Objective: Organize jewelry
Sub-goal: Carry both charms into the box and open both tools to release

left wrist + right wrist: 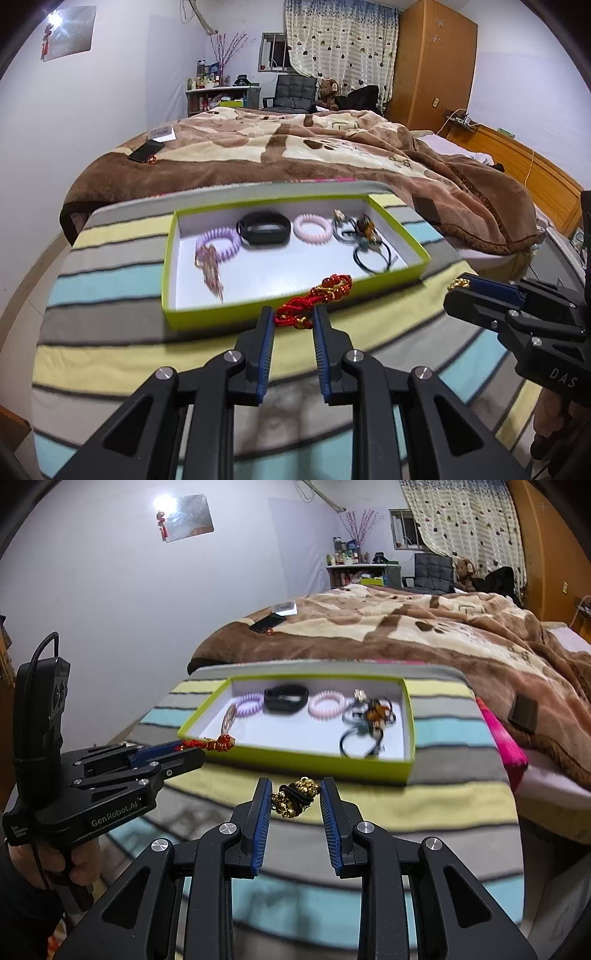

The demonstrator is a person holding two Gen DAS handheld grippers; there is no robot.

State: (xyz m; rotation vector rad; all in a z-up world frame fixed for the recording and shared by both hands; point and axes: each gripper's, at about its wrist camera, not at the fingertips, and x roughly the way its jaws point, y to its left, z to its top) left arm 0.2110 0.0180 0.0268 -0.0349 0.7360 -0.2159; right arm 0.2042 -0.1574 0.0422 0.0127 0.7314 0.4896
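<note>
A lime-green tray (207,316) (295,757) on a striped cloth holds two coil hair ties, a black band (264,229), a pink hair clip and dark hair ties. My left gripper (293,314) is shut on a red beaded knot bracelet (325,293) and holds it at the tray's near rim; it also shows in the right wrist view (218,743). My right gripper (295,786) is shut on a gold-beaded black hair tie (295,795) just in front of the tray; its tip shows in the left wrist view (458,284).
The striped cloth (110,280) covers a small table against a bed with a brown blanket (295,147). A phone (146,151) and a white box lie on the bed. A wardrobe and desk stand far back.
</note>
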